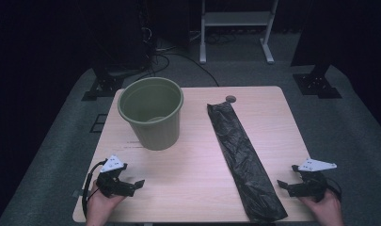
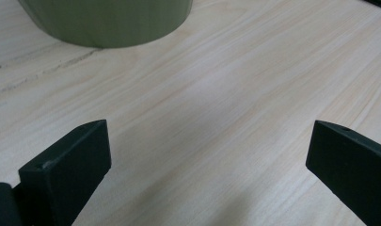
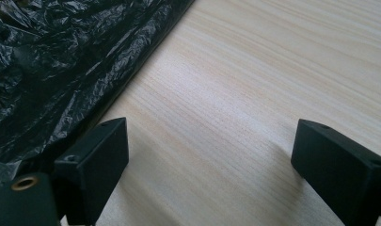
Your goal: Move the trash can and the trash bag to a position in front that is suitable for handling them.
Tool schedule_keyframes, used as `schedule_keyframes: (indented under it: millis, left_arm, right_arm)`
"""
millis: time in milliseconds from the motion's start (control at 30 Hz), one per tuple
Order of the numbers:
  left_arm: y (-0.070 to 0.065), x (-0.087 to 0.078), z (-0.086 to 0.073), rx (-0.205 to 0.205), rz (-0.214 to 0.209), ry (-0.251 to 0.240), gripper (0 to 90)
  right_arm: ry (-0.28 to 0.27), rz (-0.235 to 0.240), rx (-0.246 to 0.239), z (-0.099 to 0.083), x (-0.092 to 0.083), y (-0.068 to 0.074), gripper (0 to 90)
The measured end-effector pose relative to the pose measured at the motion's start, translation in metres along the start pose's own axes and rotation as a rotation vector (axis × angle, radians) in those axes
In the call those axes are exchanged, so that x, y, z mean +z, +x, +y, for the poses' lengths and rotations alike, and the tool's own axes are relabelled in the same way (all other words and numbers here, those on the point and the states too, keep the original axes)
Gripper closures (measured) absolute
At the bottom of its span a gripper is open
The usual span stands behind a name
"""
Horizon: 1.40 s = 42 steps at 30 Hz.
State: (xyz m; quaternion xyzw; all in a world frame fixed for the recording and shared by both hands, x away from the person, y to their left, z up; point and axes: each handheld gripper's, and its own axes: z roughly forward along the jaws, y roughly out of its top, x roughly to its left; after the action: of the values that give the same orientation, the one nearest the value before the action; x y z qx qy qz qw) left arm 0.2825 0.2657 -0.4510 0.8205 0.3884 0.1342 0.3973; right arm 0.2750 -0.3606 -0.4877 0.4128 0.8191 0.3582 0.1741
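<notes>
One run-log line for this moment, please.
left gripper: open, empty | right gripper: open, empty | green plastic bin: upright | folded black plastic bag: flat on wooden table

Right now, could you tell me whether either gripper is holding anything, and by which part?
Nothing is held. The left gripper and right gripper both stand open over bare table, apart from the green bin and the black bag.

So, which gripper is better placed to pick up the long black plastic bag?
Right: the right gripper, open, sits beside the long black plastic bag; the left gripper rests across the table.
</notes>
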Motion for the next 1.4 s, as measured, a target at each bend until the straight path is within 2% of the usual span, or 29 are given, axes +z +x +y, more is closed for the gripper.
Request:
schedule_keyframes:
  millis: [767, 833, 900, 1233, 1400]
  left_arm:
    - [0.01, -0.021, 0.051, 0.006, -0.009, -0.056, 0.0]
    - [0.012, -0.023, 0.058, 0.0, -0.014, -0.059, 0.0]
    - [0.015, -0.027, 0.068, 0.012, -0.016, -0.056, 0.0]
    - [0.024, -0.039, 0.093, 0.029, 0.0, -0.07, 0.0]
    - [0.032, -0.047, 0.104, 0.021, 0.003, -0.091, 0.0]
  right_arm:
    - [0.0, 0.0, -0.001, 0.0, 0.0, 0.0, 10.3]
    - [0.0, 0.0, -0.001, 0.0, 0.0, 0.0, 10.3]
    - [0.0, 0.0, -0.001, 0.0, 0.0, 0.0, 10.3]
    - [0.0, -0.001, -0.001, 0.0, 0.0, 0.0, 10.3]
    - [0.001, -0.001, 0.0, 0.0, 0.0, 0.0, 10.3]
